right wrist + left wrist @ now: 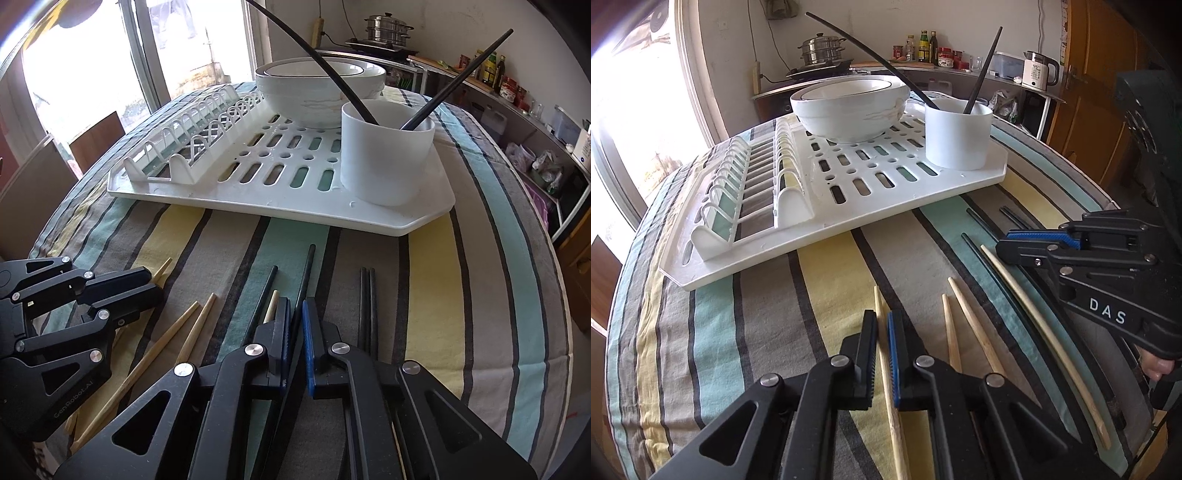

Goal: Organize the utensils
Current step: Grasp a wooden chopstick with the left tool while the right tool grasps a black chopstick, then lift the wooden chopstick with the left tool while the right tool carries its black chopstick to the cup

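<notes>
Several wooden and black chopsticks lie on the striped tablecloth in front of a white drying rack [849,206]. My left gripper [882,325] is shut on a wooden chopstick [886,369] lying on the cloth. My right gripper [295,314] is shut on a black chopstick [306,273], also low at the cloth; it shows in the left wrist view [1034,247]. A white utensil cup [384,155] on the rack's right corner holds two black chopsticks [454,85]. More wooden chopsticks [177,332] and a black pair [367,302] lie beside my grippers.
Stacked white bowls [849,107] sit at the back of the rack, left of the cup. The rack's plate slots [746,184] take its left side. The left gripper shows in the right wrist view [122,291]. A counter with pot, bottles and kettle [1039,72] stands behind.
</notes>
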{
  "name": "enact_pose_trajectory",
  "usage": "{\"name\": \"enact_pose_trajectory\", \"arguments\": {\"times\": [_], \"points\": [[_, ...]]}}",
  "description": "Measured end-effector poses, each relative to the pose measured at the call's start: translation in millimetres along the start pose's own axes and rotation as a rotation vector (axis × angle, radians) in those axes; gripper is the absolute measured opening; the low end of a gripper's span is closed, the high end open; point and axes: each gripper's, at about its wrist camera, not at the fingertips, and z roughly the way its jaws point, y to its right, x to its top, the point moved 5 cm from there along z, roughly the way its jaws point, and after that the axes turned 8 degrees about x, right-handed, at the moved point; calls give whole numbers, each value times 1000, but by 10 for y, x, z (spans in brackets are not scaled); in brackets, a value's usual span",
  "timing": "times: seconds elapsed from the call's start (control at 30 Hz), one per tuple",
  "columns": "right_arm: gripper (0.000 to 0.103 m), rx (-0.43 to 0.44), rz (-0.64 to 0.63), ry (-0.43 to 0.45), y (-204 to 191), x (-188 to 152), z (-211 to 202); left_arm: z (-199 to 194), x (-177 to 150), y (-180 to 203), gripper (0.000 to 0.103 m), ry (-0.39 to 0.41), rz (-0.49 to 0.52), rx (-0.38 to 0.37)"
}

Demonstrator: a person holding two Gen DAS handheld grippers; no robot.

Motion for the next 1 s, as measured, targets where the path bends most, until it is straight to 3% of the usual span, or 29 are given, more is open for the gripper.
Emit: {"name": "enact_pose_trajectory", "arguments": {"times": [0.2, 0.7, 1.0], "points": [[6, 19, 8, 68, -19, 28, -227, -147, 34, -66, 5, 29, -36, -24], [5, 45, 21, 310, -101, 188, -1148, -1220, 292, -443, 5, 253, -146, -75], [5, 42, 11, 420, -204, 119, -1573, -1630, 254, -531, 5, 330, -178, -83]]}}
